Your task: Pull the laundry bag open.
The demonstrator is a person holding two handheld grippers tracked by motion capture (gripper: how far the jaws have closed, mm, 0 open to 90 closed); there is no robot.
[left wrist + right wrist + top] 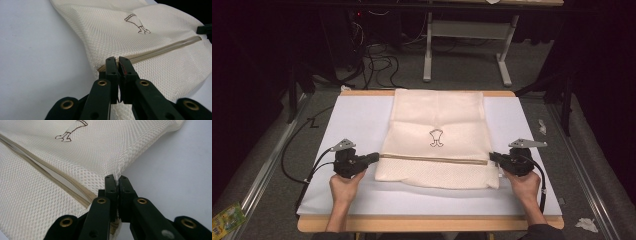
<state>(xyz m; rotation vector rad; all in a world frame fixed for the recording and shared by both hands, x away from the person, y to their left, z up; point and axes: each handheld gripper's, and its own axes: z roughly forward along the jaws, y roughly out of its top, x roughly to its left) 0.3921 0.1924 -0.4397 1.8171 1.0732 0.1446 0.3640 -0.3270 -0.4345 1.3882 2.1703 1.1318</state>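
we pinch the mesh laundry bag (438, 140) at both zipper (434, 159) ends, left gripper (374, 158) and right gripper (493, 156) jaws clamped on mesh, keeping it taut near the table's (357, 120) front edge.

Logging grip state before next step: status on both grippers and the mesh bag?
Left gripper shut on mesh laundry bag at zipper's left end. Right gripper shut on its right edge. Bag flat on white table. Nothing in the way.

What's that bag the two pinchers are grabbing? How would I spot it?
Look at the white table: in its middle lies a flat, cream mesh bag. A tan zipper runs across it, and a small dark drawing sits just above it. The left gripper and right gripper pinch its two side edges.
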